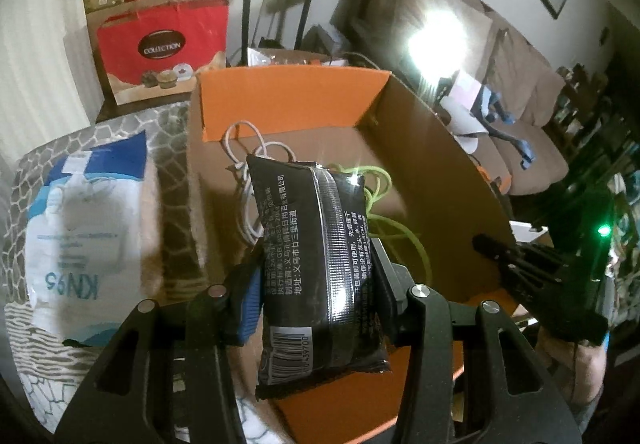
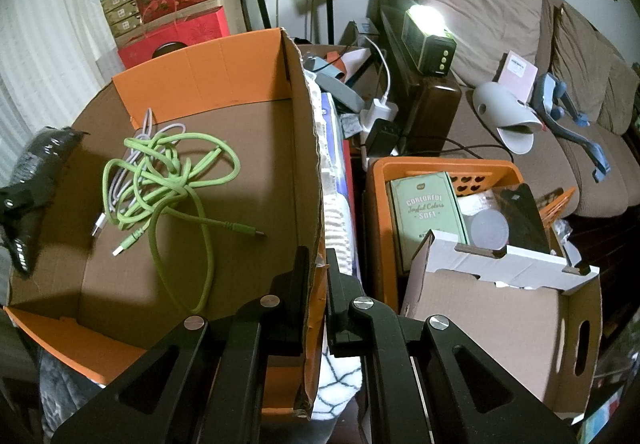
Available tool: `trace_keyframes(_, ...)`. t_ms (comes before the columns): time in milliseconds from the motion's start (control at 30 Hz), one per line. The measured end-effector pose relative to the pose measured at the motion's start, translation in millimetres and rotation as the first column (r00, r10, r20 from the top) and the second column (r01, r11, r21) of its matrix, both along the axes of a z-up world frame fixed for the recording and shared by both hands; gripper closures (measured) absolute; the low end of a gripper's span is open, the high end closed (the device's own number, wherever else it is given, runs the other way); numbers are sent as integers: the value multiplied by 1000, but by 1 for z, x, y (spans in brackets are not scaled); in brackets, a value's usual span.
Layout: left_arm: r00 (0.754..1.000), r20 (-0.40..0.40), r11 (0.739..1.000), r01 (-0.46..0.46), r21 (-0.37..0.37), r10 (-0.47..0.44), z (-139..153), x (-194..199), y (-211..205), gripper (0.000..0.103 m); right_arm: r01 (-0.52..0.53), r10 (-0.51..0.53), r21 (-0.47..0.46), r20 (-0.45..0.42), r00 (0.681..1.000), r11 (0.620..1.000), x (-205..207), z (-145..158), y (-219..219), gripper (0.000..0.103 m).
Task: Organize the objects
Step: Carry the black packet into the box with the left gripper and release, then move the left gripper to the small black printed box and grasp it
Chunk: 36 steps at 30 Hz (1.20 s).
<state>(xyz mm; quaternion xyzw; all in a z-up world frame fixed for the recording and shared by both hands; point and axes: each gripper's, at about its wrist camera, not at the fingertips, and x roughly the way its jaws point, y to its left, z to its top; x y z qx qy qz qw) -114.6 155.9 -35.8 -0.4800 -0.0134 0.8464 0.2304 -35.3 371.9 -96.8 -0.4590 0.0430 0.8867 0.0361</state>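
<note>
My left gripper (image 1: 316, 276) is shut on a black foil packet (image 1: 316, 264) with white Chinese print and a barcode, and holds it above the near edge of the orange cardboard box (image 1: 288, 100). The packet also shows at the left edge of the right wrist view (image 2: 36, 164). Inside the box lie a tangled green cable (image 2: 172, 180) and a white cable (image 2: 148, 124). My right gripper (image 2: 318, 276) is shut on the box's right side wall (image 2: 308, 164), one finger inside and one outside. It appears in the left wrist view (image 1: 520, 256) at the box's right rim.
A white KN95 mask pack (image 1: 88, 228) lies left of the box on a patterned cloth. An orange basket (image 2: 444, 168) with a green tin and a white-edged cardboard box (image 2: 500, 316) stand to the right. A sofa (image 2: 500, 44) and a lit lamp (image 2: 428, 32) are behind.
</note>
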Motion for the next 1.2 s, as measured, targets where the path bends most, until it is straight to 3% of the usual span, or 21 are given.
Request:
trace_keyframes(267,999,-5,998,-33,-56,33,-16,-1,13,55,1,-1,-1,0,1000,1000,0,0,0,97)
trace_keyframes(400,998,-31,997,-47,-64,45,-12,3,11,48,0,0,0,1,1000,1000,0,0,0,97)
trace_keyframes(600,997,-60,997,-46,-69,42,-1,7,7,44,1,-1,0,1,1000,1000,0,0,0,97)
trace_keyframes(900,994,-98,994,-62,-87,54,11,13,-12,32,1,-1,0,1,1000,1000,0,0,0,97)
trace_keyframes(1200,989,-108,991,-112,-75,103,23,18,-53,31,1,-1,0,1,1000,1000,-1,1,0,97)
